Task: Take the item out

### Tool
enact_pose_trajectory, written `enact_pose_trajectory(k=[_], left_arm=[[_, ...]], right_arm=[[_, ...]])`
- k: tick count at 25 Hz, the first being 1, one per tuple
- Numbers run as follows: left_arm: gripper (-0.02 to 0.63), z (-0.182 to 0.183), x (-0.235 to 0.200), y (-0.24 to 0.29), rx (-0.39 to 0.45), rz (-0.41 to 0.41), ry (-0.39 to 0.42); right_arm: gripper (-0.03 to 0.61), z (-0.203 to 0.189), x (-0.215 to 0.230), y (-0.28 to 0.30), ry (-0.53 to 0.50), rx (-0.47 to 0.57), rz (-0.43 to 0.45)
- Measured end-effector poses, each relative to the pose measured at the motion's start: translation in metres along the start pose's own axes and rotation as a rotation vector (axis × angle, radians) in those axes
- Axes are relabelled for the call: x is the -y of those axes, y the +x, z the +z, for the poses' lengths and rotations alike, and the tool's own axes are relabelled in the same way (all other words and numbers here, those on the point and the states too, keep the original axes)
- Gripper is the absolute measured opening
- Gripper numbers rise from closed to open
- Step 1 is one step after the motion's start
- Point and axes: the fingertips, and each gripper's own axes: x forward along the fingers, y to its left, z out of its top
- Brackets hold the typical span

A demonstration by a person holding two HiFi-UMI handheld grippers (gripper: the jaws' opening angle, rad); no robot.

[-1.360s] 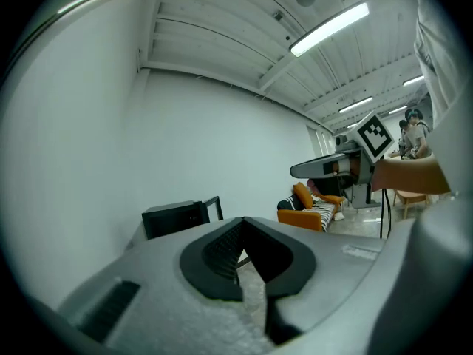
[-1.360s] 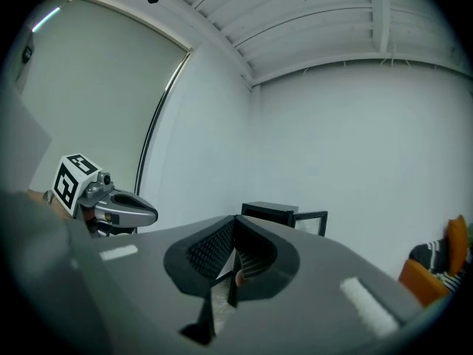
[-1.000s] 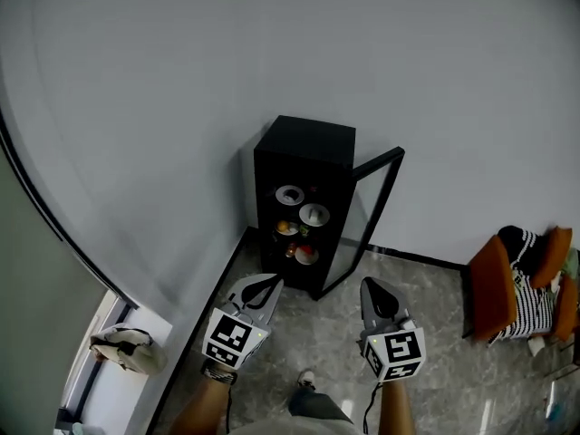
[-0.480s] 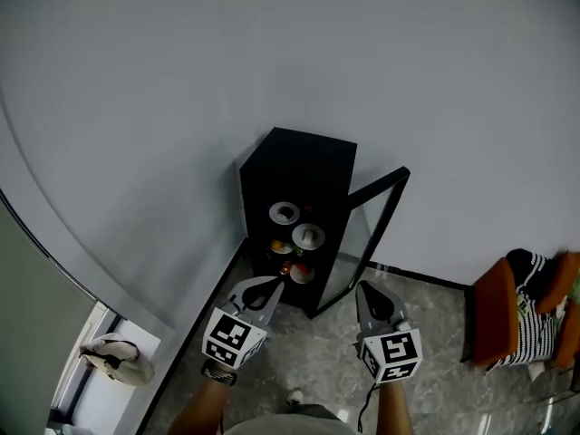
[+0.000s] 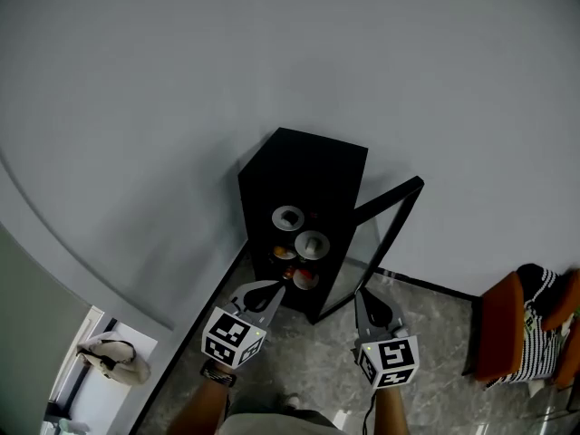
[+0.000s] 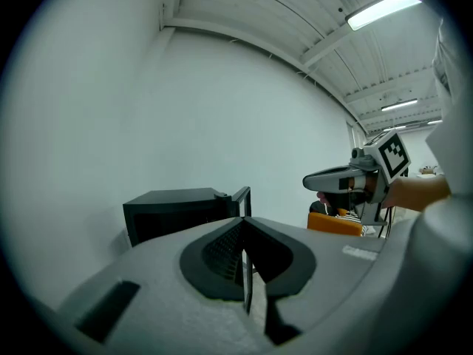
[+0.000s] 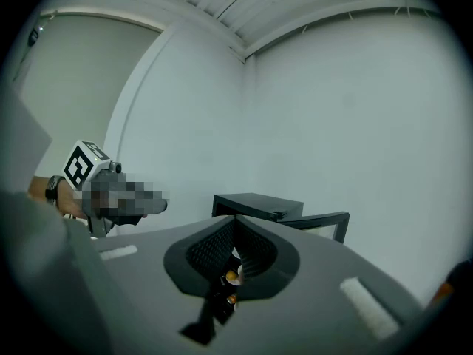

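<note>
Dishes [image 5: 311, 243], round and pale, sit on the shelves of a tall black cabinet [image 5: 308, 166], with small orange pieces [image 5: 285, 254] between them. In the head view the cabinet is a matt, box-shaped unit standing against a plain pale-grey wall [image 5: 181, 107]. Its glass door [image 5: 372, 243], in a thin black frame, is swung open to the right. The floor [image 5: 317, 361] is grey marbled stone, and an orange chair [image 5: 498, 329] with striped cloth on it stands well apart at the right. The left gripper [image 5: 274, 288] and right gripper [image 5: 361, 295] point at the cabinet's foot, both near it and touching nothing.

In the left gripper view the left gripper [image 6: 243, 224] has its ribbed grey jaws pressed together and empty. The cabinet [image 6: 174, 211] lies ahead, under a panelled ceiling [image 6: 295, 21] with a strip light [image 6: 380, 9].

In the right gripper view the right gripper [image 7: 235, 219] has its tips meeting and holds nothing. The orange pieces [image 7: 231, 277] show through the slot behind the tips.
</note>
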Motion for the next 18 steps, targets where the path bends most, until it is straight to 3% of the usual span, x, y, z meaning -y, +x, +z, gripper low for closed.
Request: enact_pose_trajectory(k=[6, 14, 18], left_arm=[[0.018, -0.024, -0.019, 0.037, -0.039, -0.063, -0.092], [0.039, -0.054, -0.067, 0.091, -0.005, -0.138, -0.286], [0.056, -0.080, -0.089, 0.120, -0.048, -0.171, -0.355]], right_arm=[[0.008, -0.024, 0.012, 0.036, 0.010, -0.045, 0.001], [0.008, -0.057, 0.009, 0.097, 0.054, -0.068, -0.034], [0.008, -0.072, 0.011, 0.129, 0.074, -0.090, -0.043]])
